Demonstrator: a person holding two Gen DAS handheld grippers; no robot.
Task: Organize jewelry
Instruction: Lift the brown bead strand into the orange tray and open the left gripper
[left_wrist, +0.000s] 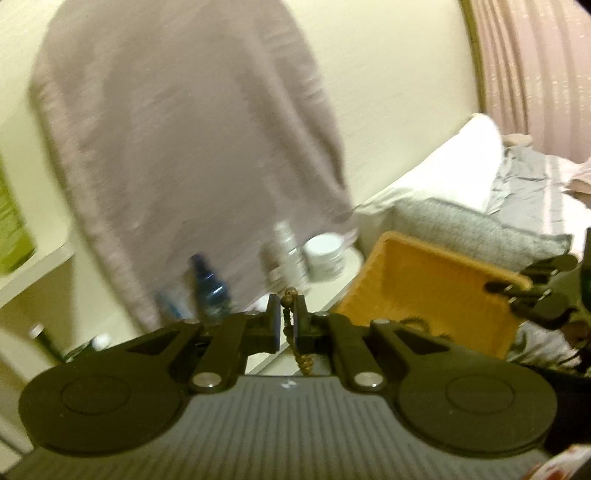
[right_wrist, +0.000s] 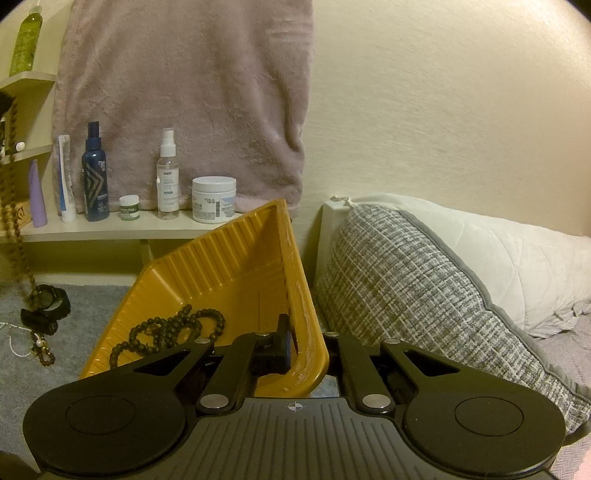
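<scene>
My left gripper (left_wrist: 288, 308) is shut on a strand of brown wooden beads (left_wrist: 303, 361); a bead pokes up above the pads and the rest dangles below. In the right wrist view that strand (right_wrist: 11, 206) hangs long down the left edge, its lower end near the carpet. My right gripper (right_wrist: 306, 334) is shut on the corner rim of a yellow ribbed tray (right_wrist: 221, 266), which is held tilted. A dark bead necklace (right_wrist: 173, 328) lies coiled in the tray's low side. In the left wrist view, the tray (left_wrist: 424, 280) and the right gripper (left_wrist: 517, 291) show at right.
A black watch (right_wrist: 48, 299) and small jewelry pieces (right_wrist: 40, 347) lie on the grey carpet at left. A low shelf (right_wrist: 110, 230) carries spray bottles, a white jar (right_wrist: 214, 199) and tubes, with a pink towel (right_wrist: 184, 92) behind. Grey and white pillows (right_wrist: 424, 288) fill the right.
</scene>
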